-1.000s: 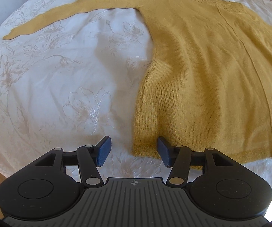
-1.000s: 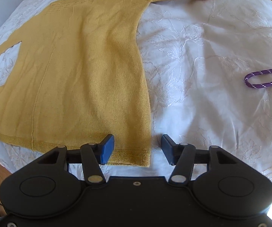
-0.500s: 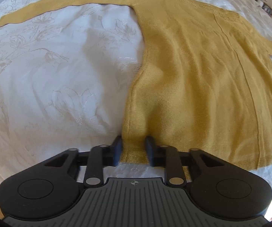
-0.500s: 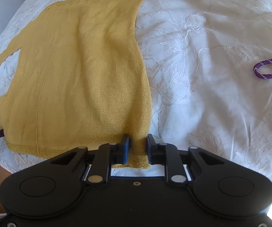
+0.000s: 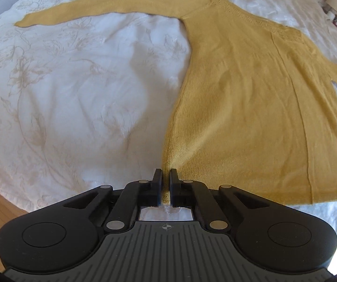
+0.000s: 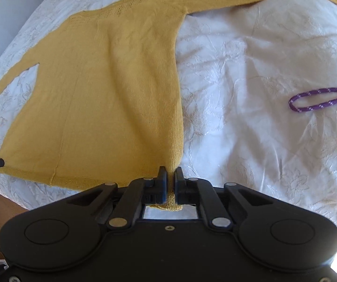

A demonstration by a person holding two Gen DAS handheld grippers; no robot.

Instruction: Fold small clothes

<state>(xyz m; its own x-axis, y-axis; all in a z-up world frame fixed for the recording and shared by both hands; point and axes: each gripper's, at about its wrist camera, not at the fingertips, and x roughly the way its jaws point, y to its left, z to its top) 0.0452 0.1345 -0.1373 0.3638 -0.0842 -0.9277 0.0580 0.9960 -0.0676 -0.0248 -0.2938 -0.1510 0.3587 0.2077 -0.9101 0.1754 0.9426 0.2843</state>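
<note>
Both pairs of jaws have closed since a second ago: left gripper (image 5: pixel 165 176) and right gripper (image 6: pixel 170 174) each pinch a hem corner of the mustard-yellow knitted sweater (image 6: pixel 112 98), spread toward 12 o'clock over the white embroidered bedspread (image 6: pixel 250 98); purple cord loop (image 6: pixel 321 99) at 3 o'clock

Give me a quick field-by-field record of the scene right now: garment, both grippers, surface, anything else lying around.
garment: yellow knit sweater, spread flat, both sleeves stretched out sideways
left gripper: shut on the sweater's bottom hem at one corner
right gripper: shut on the hem at the opposite corner; gold-trimmed edge bunched between the pads
jaws: both have just been closing, cloth between them
surface: white floral bedspread, wrinkled
other items: purple cord loop on the bedspread, apart from the sweater
fold progress: none visible yet
</note>
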